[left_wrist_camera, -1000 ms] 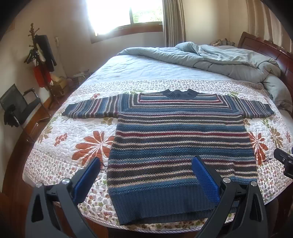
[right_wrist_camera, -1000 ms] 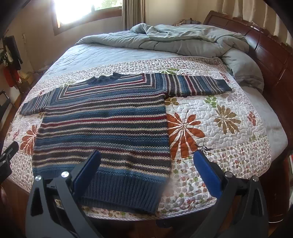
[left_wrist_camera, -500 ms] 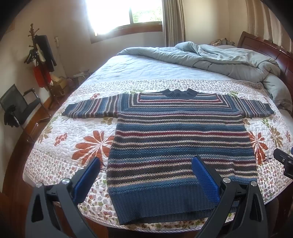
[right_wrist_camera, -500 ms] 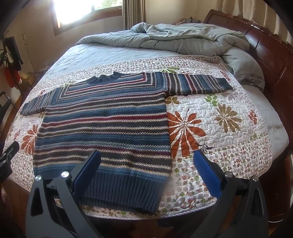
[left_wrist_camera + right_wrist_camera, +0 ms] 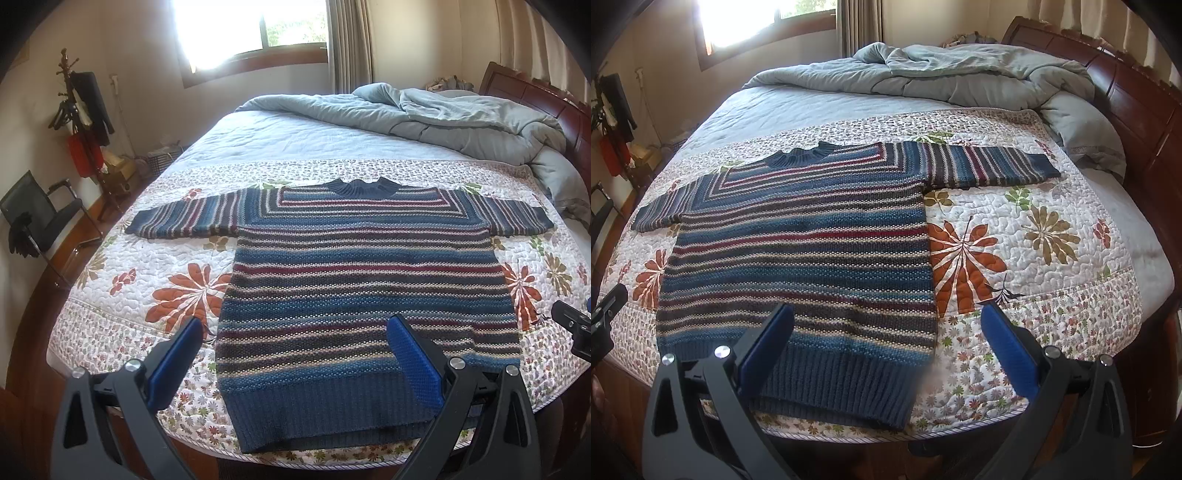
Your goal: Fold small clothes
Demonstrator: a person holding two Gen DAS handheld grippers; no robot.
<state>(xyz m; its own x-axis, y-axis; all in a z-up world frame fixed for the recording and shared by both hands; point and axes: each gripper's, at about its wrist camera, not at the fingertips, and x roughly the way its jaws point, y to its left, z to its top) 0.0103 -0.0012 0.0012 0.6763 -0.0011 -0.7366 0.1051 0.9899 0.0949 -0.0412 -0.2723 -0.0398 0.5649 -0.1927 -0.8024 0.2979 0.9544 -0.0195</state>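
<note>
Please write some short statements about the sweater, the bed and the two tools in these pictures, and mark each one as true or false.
1. The striped sweater lies spread flat on the floral quilt, both sleeves stretched out sideways. True.
2. The left tool is shut on the sweater's hem. False: its jaws stand wide open and hold nothing.
3. The grey duvet is bunched up at the headboard end of the bed. True.
4. The sweater is already folded in half. False: it is fully unfolded.
5. The right tool is open and empty. True.
6. The sweater's collar points toward the tools. False: the ribbed hem is nearest them.
</note>
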